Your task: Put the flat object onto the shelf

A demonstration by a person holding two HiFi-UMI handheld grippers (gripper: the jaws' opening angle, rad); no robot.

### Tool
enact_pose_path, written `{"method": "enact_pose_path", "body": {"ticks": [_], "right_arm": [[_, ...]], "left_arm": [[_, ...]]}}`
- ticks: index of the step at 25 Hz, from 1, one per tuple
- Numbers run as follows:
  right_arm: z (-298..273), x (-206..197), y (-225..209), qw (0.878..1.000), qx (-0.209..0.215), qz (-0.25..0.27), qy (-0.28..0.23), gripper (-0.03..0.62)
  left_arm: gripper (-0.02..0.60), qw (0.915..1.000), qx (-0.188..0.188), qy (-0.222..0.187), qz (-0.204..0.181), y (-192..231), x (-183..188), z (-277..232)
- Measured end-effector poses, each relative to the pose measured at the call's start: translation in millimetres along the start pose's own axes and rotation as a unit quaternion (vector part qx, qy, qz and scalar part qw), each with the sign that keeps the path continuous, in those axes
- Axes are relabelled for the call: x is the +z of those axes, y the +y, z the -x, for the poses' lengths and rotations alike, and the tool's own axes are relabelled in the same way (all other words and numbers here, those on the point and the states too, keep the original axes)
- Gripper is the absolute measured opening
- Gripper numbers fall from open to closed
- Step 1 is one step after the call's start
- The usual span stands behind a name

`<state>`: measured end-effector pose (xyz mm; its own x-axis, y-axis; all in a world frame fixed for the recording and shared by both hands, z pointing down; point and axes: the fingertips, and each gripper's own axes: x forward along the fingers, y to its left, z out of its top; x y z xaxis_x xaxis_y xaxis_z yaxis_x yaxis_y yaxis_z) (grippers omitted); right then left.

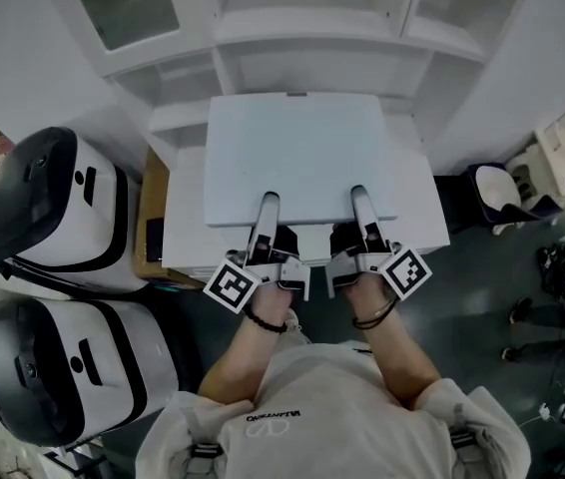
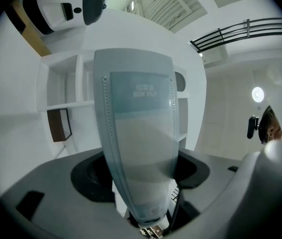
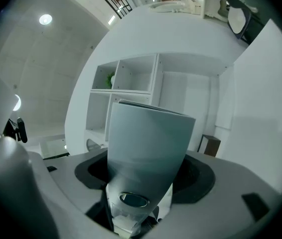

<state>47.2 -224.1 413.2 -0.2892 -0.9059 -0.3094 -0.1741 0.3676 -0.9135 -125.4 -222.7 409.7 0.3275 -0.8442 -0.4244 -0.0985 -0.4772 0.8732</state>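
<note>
The flat white rectangular panel (image 1: 302, 153) is held at the centre of the head view, roughly level, just below the white shelf unit (image 1: 307, 30) that fills the top of the frame. Its near edge is clamped by both tools: the left tongs (image 1: 266, 210) are closed on it left of centre and the right tongs (image 1: 361, 202) right of centre. One jaw of each lies on top of the panel and the other is hidden beneath. A white table (image 1: 417, 218) shows under the panel, and two white-and-black machines (image 1: 53, 203) stand at the left edge of the frame.

The step in hand is judged to be the carry toward the shelf. It would be done well if the panel were kept level and square to the shelf front, with both tongs advanced at the same rate so that no twist is put into the grip. The far edge should be raised clear of the shelf's front lip before being slid in; which compartment is meant cannot be told. The grip should be released only once most of the panel is borne by the shelf board, since a panel held by one edge is likely to droop at its far end
</note>
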Motion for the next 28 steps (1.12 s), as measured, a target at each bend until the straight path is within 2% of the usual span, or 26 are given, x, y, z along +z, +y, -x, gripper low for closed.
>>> {"method": "enact_pose_path", "body": {"ticks": [5, 17, 28], "right_arm": [[-25, 7, 7, 1.0, 0.004, 0.01, -0.017, 0.334], [-71, 40, 20, 0.999, 0.025, 0.003, -0.034, 0.334], [-129, 87, 41, 0.998, 0.063, -0.003, -0.005, 0.336]], "left_arm": [[0.319, 0.9999, -0.008, 0.008, 0.01, 1, 12, -27], [0.319, 0.9998, -0.008, 0.02, -0.003, -11, 17, -83], [0.319, 0.9989, -0.03, -0.019, -0.031, -37, 17, -152]]}}
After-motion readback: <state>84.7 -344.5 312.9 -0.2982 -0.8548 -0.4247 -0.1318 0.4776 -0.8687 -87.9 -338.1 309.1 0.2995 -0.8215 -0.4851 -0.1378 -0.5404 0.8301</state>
